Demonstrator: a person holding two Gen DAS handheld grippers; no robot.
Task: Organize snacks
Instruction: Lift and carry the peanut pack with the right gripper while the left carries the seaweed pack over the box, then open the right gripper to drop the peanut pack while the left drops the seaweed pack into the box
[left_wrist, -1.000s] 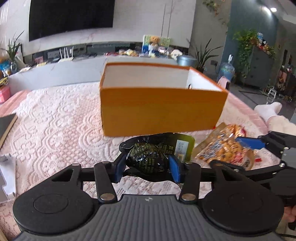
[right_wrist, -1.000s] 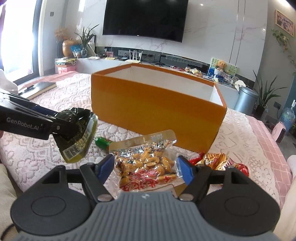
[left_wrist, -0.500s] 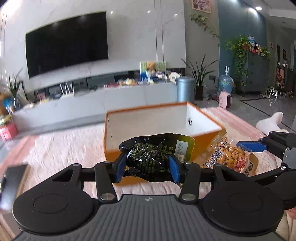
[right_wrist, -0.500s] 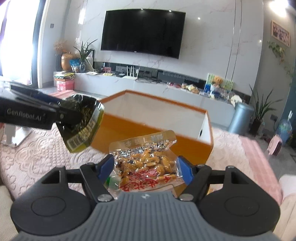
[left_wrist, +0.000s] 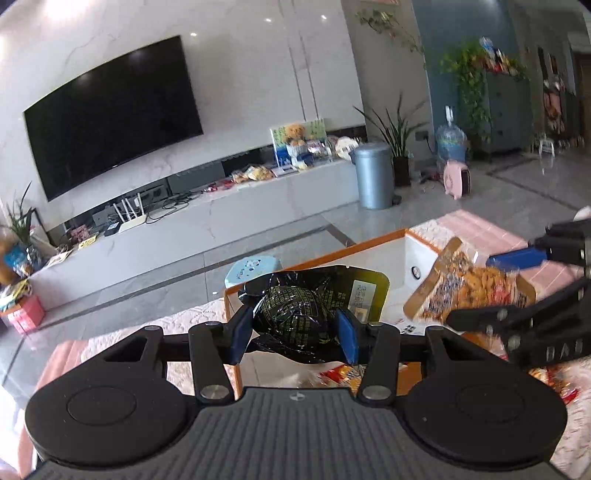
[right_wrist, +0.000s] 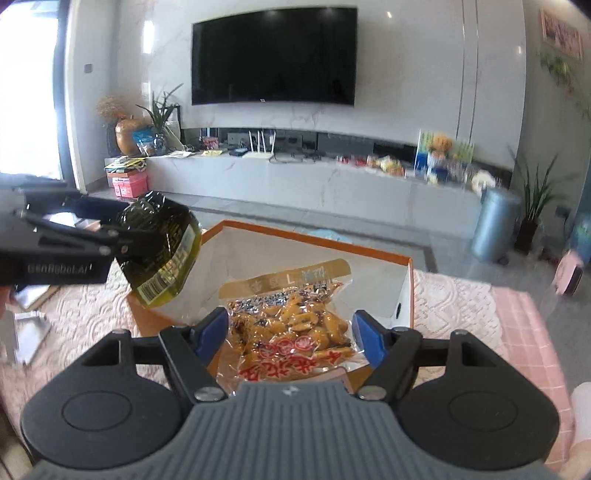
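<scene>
My left gripper (left_wrist: 293, 330) is shut on a dark green snack packet (left_wrist: 295, 314) and holds it above the near left corner of the orange box (left_wrist: 384, 240). The packet also shows in the right wrist view (right_wrist: 162, 254). My right gripper (right_wrist: 290, 332) is shut on a clear packet of orange snacks (right_wrist: 291, 332) and holds it over the box's white inside (right_wrist: 288, 251). That packet shows at the right of the left wrist view (left_wrist: 469, 288).
The box stands on a pink lace cloth (right_wrist: 454, 302). More red and yellow snack packets (left_wrist: 343, 373) lie on the cloth below my left gripper. A TV wall and a long low cabinet (right_wrist: 332, 184) are behind.
Both grippers have risen and moved forward with their packets, from in front of the box's near wall to above its opening.
</scene>
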